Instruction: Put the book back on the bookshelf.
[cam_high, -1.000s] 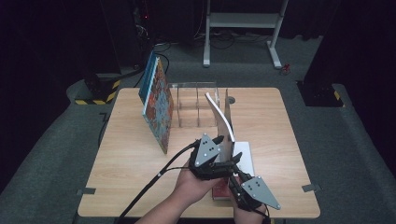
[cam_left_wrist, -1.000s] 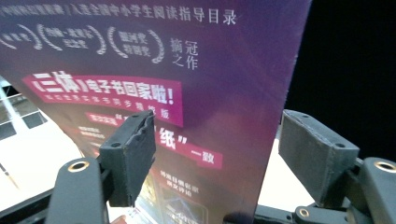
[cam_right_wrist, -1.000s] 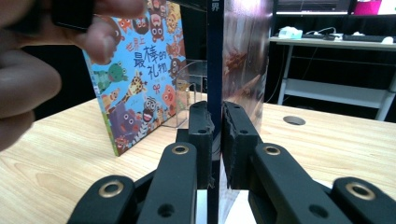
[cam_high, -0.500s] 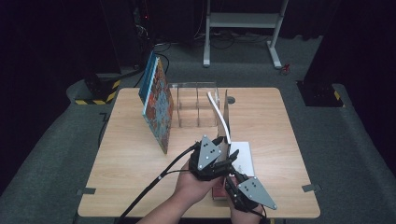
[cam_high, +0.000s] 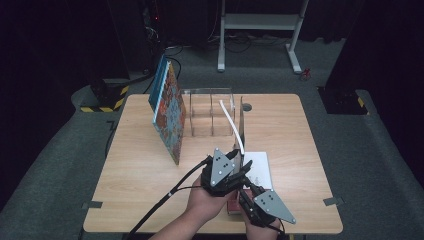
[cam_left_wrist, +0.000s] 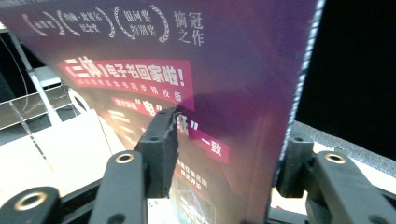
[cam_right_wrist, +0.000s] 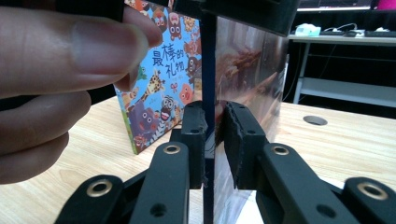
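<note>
Dark room, grey floor, and a pale wooden table (cam_high: 140, 200) seen from above. At the left of the table a bright picture book (cam_high: 170, 117) leans against a clear plastic rack (cam_high: 210, 115) with upright dividers.

Right of the rack, near my edge of the table, stands the book (cam_high: 241, 130) I am working on, upright on its bottom edge, with one white leaf curling away at the top. My left gripper (cam_high: 235, 167) reaches around it. Its jaws have just been closing with the purple cover (cam_left_wrist: 224, 93) between them. One pad touches the cover and the other sits just behind the far edge, so I cannot tell whether the grip is firm yet.

My right gripper (cam_right_wrist: 212, 140) holds the book lower down, its pads against a thin edge on both sides, though its jaws have just been opening a little.

I judge the book light and stiff in its boards but glossy and slippery, and apt to flop open. Hold it near the spine, across the whole block.

Farther right, a white sheet (cam_high: 262, 167) lies flat. Behind the table stands a white desk frame (cam_high: 260, 22).
</note>
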